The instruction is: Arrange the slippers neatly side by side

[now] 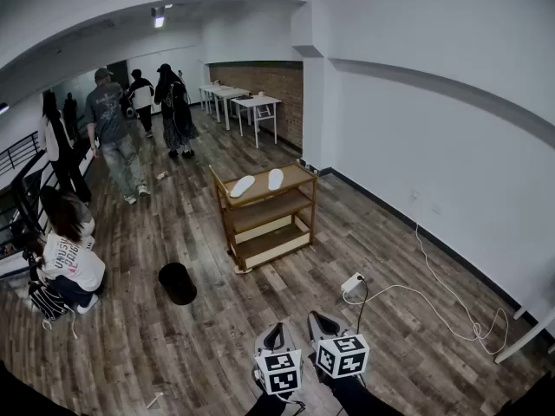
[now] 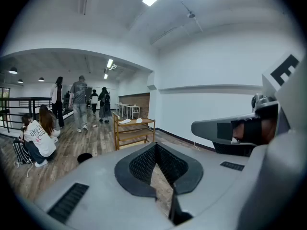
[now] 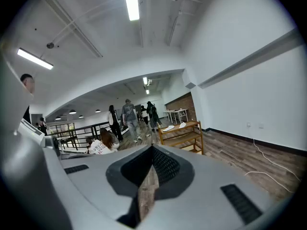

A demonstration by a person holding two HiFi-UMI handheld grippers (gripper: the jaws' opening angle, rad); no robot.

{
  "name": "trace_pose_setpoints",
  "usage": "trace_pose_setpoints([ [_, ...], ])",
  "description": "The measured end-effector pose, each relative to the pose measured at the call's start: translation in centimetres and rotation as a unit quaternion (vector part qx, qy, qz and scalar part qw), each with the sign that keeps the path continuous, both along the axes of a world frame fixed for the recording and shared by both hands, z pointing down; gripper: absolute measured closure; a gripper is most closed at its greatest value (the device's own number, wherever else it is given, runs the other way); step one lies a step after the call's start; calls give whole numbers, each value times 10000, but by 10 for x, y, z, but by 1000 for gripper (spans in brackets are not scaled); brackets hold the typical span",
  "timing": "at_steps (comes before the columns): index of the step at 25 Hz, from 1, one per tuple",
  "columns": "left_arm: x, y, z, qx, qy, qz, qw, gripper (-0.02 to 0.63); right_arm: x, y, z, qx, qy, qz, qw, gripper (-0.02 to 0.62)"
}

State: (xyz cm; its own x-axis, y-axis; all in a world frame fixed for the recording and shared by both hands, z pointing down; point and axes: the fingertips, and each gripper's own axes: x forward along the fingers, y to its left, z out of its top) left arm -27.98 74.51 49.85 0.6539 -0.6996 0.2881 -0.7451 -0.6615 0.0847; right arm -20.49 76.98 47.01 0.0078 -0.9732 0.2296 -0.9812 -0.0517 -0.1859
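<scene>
Both tools are held low and side by side over the wooden floor [image 1: 173,336]; the left tool [image 1: 276,336] is seen with its jaws drawn together, nothing between them; the right tool [image 1: 323,324] is likewise closed and empty. On the top board of a wooden shelf rack [image 1: 269,224], well apart from both tools, a first slipper [image 1: 242,185] and a second slipper [image 1: 276,178] are laid near each other, not touching, at differing angles; a black round object [image 1: 178,282] is seen on the floor beside the rack.
</scene>
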Motion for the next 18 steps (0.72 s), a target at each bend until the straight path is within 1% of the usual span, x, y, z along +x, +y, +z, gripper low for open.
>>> trace_pose_setpoints([
  [4,4,-3,11,-74,60,2,10000,607,2,-2,3,-41,14,1,10000,598],
  [9,6,2,13,-142,15,44,9999,607,4,0,4,-44,27,5,10000,598],
  [13,7,0,11,-72,26,51,10000,607,4,-1,5,-18,1,4,10000,598],
  [18,6,2,15,-154,0,27,9999,607,10,3,3,75,-48,176,9998,598],
])
